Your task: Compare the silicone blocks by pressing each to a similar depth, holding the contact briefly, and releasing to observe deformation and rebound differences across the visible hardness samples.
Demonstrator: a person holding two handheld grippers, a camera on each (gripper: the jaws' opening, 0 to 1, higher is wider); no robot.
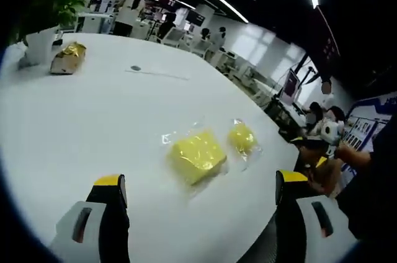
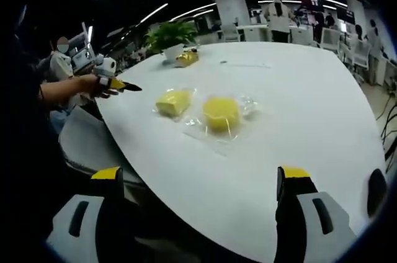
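The fingers of the left gripper [image 1: 201,191] stand wide apart with nothing between them, and they hang above the white surface [image 1: 93,120], not touching it; the fingers of the right gripper [image 2: 201,182] are spread just as wide and hold nothing, low over the near edge of the surface. Just beyond the left fingers lies the square yellow block [image 1: 197,154] in its clear wrapper, and just beside it, a little further, the round yellow block [image 1: 242,137], also wrapped. In the right gripper view the round block is the nearer one, with the square one beside it to the left, and further left a hand [image 2: 99,84] reaches over the edge holding a yellow and black tipped tool. Further off stand a golden packet [image 1: 68,57] and a potted plant [image 1: 46,18] near the far edge, and behind them an office with desks and people. I judge that no pressing has begun, since both blocks lie untouched. The risk from here is that the loose, glossy wrapper slides on the smooth surface when a finger pushes down off centre, so the block may skid aside. Also, the two blocks lie close together, so a wide open gripper may touch both together and spoil the comparison of depth and rebound.
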